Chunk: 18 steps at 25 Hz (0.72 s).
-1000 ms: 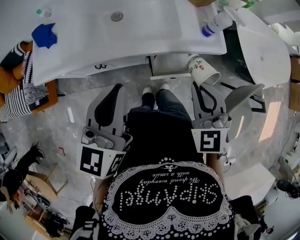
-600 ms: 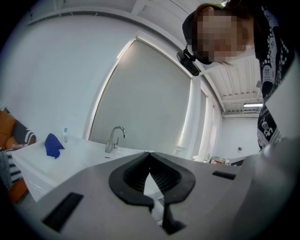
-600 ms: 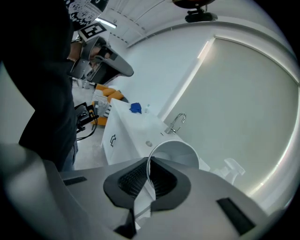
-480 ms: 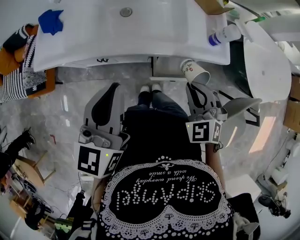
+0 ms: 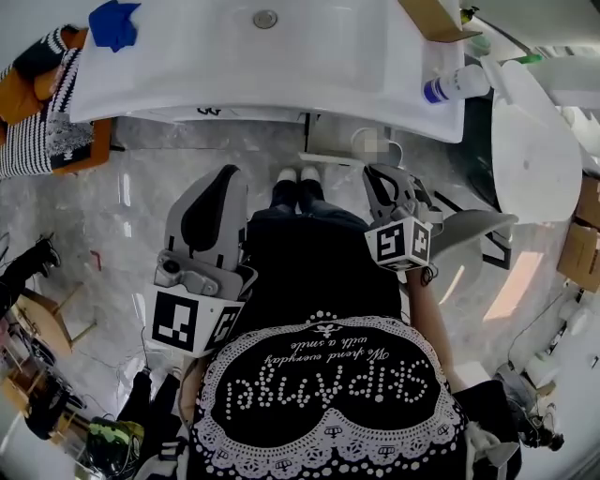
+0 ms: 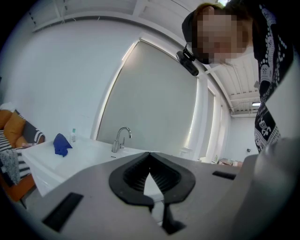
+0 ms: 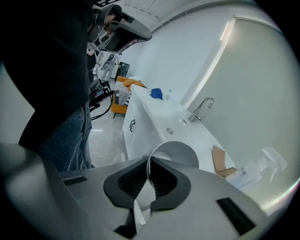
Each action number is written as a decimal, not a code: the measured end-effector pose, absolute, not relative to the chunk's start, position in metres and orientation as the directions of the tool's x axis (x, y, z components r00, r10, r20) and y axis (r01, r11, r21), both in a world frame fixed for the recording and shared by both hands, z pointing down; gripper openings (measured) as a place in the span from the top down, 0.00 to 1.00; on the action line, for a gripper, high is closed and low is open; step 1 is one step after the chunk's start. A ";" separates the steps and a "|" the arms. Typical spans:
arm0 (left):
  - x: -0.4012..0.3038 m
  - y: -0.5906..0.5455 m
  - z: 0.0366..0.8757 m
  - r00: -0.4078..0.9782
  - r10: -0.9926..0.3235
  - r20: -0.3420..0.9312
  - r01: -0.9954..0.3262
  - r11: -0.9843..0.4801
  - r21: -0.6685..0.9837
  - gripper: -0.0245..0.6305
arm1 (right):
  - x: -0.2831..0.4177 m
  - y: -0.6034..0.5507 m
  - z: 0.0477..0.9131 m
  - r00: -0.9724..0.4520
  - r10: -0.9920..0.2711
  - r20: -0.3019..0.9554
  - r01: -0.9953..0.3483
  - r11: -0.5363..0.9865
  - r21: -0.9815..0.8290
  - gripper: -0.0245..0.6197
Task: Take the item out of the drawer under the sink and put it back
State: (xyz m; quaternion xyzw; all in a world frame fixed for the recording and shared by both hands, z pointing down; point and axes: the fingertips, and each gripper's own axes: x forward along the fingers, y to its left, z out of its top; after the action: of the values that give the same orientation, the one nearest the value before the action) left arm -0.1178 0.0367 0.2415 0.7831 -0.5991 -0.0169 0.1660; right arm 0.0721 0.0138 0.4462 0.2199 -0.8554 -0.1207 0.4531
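A white paper cup (image 7: 176, 152) is pinched by its rim in my right gripper (image 7: 149, 161), which is shut on it. In the head view the cup (image 5: 375, 143) is a blurred patch just beyond the right gripper (image 5: 378, 173), low in front of the pulled-out drawer (image 5: 328, 156) under the white sink (image 5: 309, 66). My left gripper (image 5: 225, 176) hangs at the left of the person's legs, short of the sink's edge. Seen in the left gripper view, the left gripper (image 6: 150, 155) has its pads together with nothing between them.
A blue cloth (image 5: 114, 21) lies on the sink's left end; a spray bottle (image 5: 455, 86) and a cardboard piece (image 5: 431, 17) are on its right end. A white toilet (image 5: 525, 141) stands to the right. A striped bag (image 5: 47, 131) sits at the left.
My right gripper has sunk with the cup, from level with the sink's front edge down to the drawer below it. The left gripper has kept its place.
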 end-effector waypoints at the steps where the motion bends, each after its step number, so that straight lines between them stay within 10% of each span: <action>1: -0.119 0.037 0.242 0.276 -0.946 0.171 -0.934 -0.222 0.280 0.96 | 0.072 0.013 0.451 -0.493 -0.477 0.728 -0.264 0.879 0.397 0.92; 18: -0.114 0.045 0.241 0.268 -0.945 0.186 -0.937 -0.212 0.276 0.96 | 0.086 0.006 0.502 -0.482 -0.408 0.775 -0.284 0.910 0.302 0.92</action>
State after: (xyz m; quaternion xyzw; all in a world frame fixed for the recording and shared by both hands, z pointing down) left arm -0.1139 0.0449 0.2414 0.7783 -0.6047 -0.0115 0.1686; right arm 0.0865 0.0056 0.5016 0.2016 -0.8583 -0.0662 0.4672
